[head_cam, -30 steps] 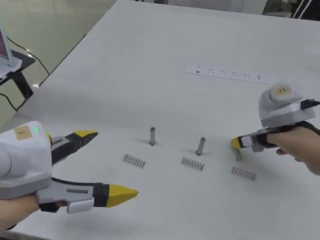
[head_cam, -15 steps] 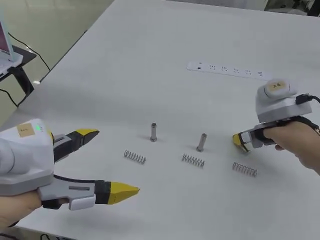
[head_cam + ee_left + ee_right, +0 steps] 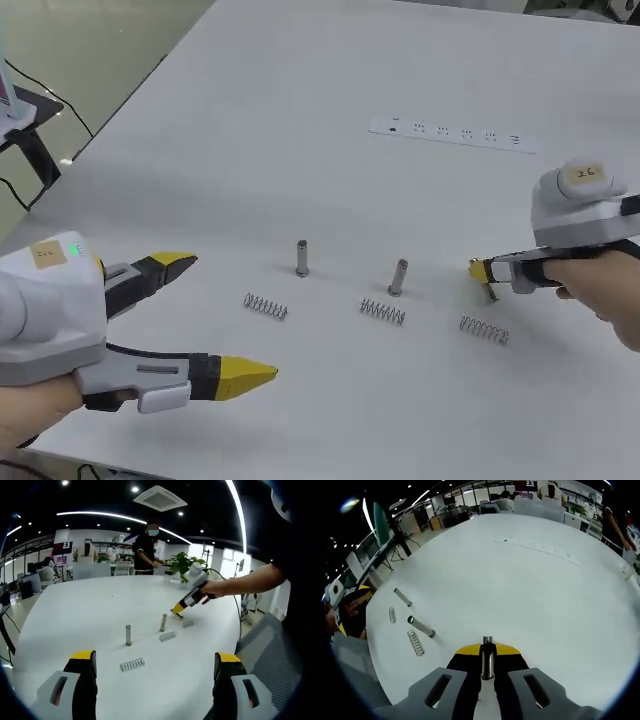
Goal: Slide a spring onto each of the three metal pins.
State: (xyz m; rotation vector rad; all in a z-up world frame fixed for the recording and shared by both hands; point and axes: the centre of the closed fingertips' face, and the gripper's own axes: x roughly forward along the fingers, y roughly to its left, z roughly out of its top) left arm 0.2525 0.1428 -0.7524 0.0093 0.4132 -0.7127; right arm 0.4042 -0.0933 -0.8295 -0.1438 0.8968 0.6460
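Right fingers [image 3: 468, 652] clenched on a pin [image 3: 487, 656] — lower end hidden, left fingers [image 3: 82, 656] spread wide

right gripper [image 3: 479, 270]: has drawn slightly away from the middle pin [image 3: 397, 278].
held pin [image 3: 491, 292]: shows again under the fingers; it was hidden half a second ago.

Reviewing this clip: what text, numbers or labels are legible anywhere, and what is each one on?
Nothing here can be quoted with confidence.
Round sticker on top of the right gripper: a couple of handwritten characters, too blurred to read.
Square sticker on the left gripper: faint marks, too small to read.
Power strip: small dark marks by the sockets, unreadable.
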